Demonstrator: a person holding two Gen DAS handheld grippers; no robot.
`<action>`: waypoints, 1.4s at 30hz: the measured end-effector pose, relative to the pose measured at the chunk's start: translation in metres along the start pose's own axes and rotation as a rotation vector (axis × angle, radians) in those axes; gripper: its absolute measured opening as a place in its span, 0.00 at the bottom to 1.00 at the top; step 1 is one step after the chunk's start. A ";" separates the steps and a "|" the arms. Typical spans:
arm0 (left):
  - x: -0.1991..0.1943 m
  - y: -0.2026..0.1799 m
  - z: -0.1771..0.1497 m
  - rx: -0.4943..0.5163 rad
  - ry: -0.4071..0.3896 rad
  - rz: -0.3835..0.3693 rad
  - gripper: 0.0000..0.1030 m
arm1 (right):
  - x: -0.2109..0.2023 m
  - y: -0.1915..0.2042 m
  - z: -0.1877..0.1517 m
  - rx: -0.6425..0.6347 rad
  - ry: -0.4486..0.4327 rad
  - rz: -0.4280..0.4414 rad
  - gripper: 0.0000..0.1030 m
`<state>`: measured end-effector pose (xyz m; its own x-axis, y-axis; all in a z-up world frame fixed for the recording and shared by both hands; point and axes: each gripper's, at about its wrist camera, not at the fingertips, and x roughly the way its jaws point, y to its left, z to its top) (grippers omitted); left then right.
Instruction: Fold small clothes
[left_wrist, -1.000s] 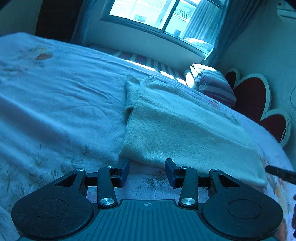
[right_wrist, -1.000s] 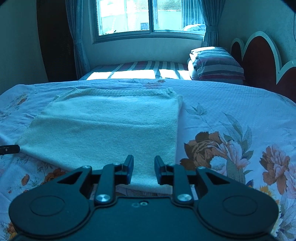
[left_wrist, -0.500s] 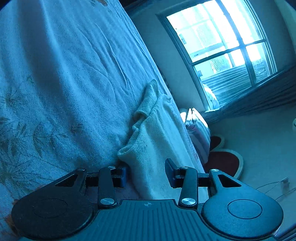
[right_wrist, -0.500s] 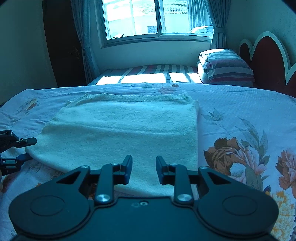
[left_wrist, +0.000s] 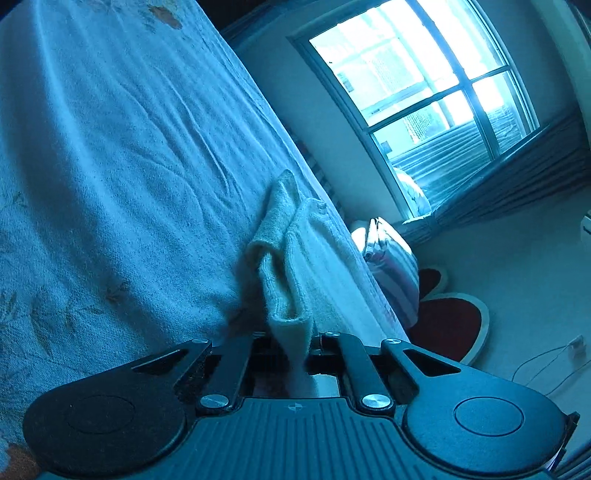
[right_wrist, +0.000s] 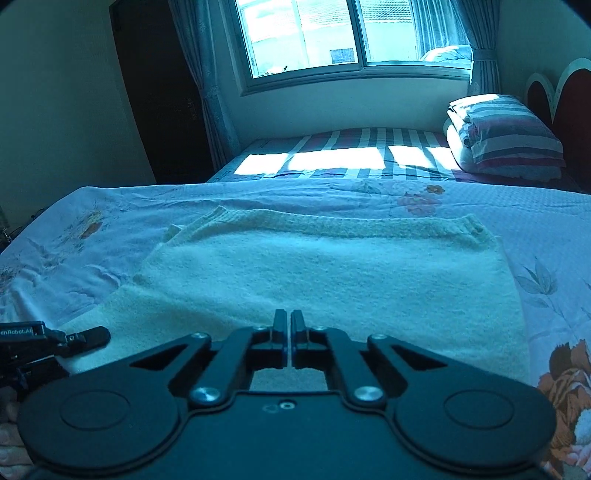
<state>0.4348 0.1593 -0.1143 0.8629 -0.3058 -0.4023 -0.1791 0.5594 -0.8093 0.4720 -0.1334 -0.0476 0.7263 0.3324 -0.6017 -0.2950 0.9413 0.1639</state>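
The left gripper (left_wrist: 293, 341) is clenched on the near left corner of the cream knit sweater (right_wrist: 332, 280), a pinch of the hem bunched up between its jaws and lifted off the bedspread (left_wrist: 110, 166). The right gripper (right_wrist: 287, 334) has its jaws pressed together at the sweater's near hem; the hem passes under its fingertips, and whether any cloth is caught there I cannot tell.

From the right gripper the sweater spreads toward 12 o'clock, flat on the bed, its ribbed band lying crosswise at the far end. Its near edge runs from 9 to 3 o'clock, with the left gripper out at 9 o'clock. Both hands sit on that same near edge, so I judge the fold will carry it away toward 12 o'clock, onto the ribbed band.

Beyond lie a folded striped quilt (right_wrist: 506, 136) and the window (right_wrist: 351, 33).
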 end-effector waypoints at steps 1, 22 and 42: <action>-0.001 0.000 0.002 -0.002 -0.005 -0.008 0.06 | 0.008 0.003 0.002 0.006 0.006 -0.003 0.03; 0.001 -0.007 -0.012 -0.082 -0.098 -0.019 0.06 | 0.041 -0.010 -0.012 0.147 0.047 0.014 0.00; 0.068 -0.237 -0.086 0.951 0.373 -0.249 0.06 | -0.044 -0.107 -0.056 0.643 -0.204 0.001 0.13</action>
<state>0.4958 -0.0599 0.0131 0.5954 -0.6229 -0.5074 0.5677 0.7731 -0.2828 0.4366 -0.2523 -0.0828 0.8474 0.2781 -0.4523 0.0870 0.7677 0.6349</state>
